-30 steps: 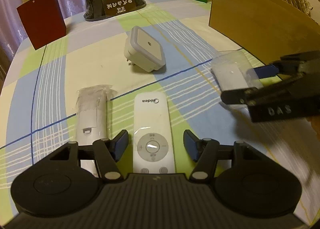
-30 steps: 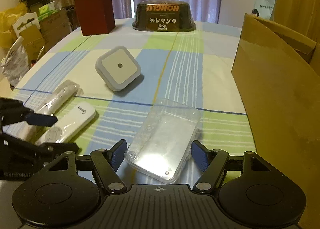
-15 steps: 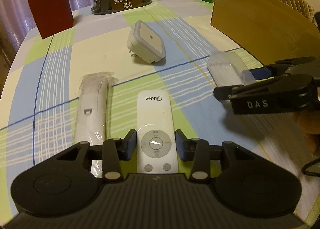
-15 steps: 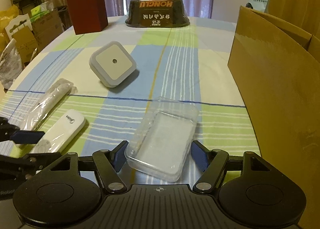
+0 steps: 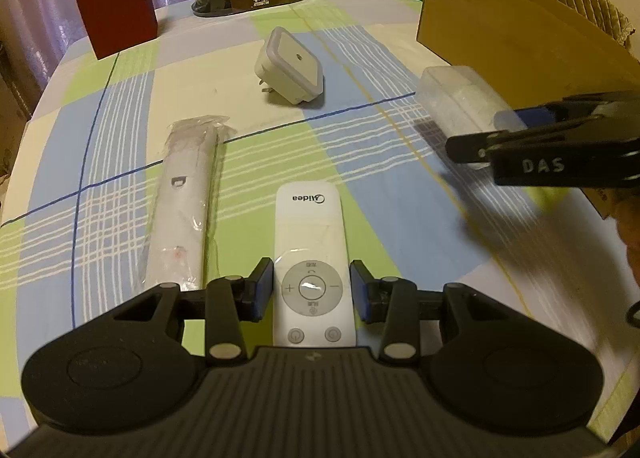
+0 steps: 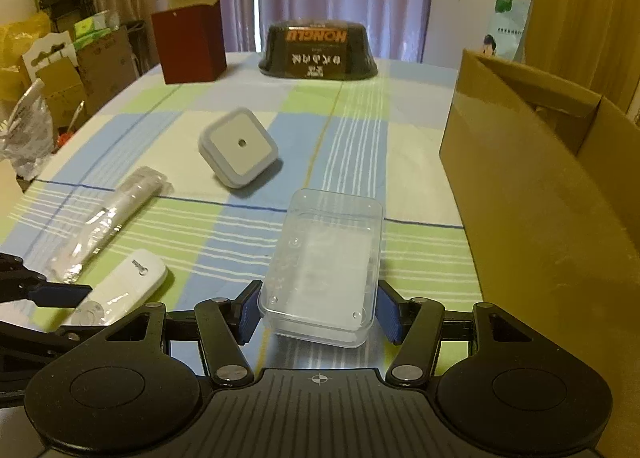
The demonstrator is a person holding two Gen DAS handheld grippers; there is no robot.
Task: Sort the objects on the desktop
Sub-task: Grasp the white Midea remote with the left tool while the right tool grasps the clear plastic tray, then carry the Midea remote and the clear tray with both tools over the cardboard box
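Here, left gripper [image 5: 313,290] clasps the Midea remote [image 5: 310,258] — right gripper [image 5: 500,134] marked DAS.

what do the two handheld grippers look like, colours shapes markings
Both the left gripper and the right gripper are matte black, with a ribbed centre plate, two round side housings, silver pivot screws and blue finger pads. Seen from the left wrist camera, the right one carries white "DAS" lettering.

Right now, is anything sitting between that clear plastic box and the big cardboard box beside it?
Nothing visible. Only bare tablecloth separates the clear plastic box, between the right gripper's jaws, from the cardboard box.
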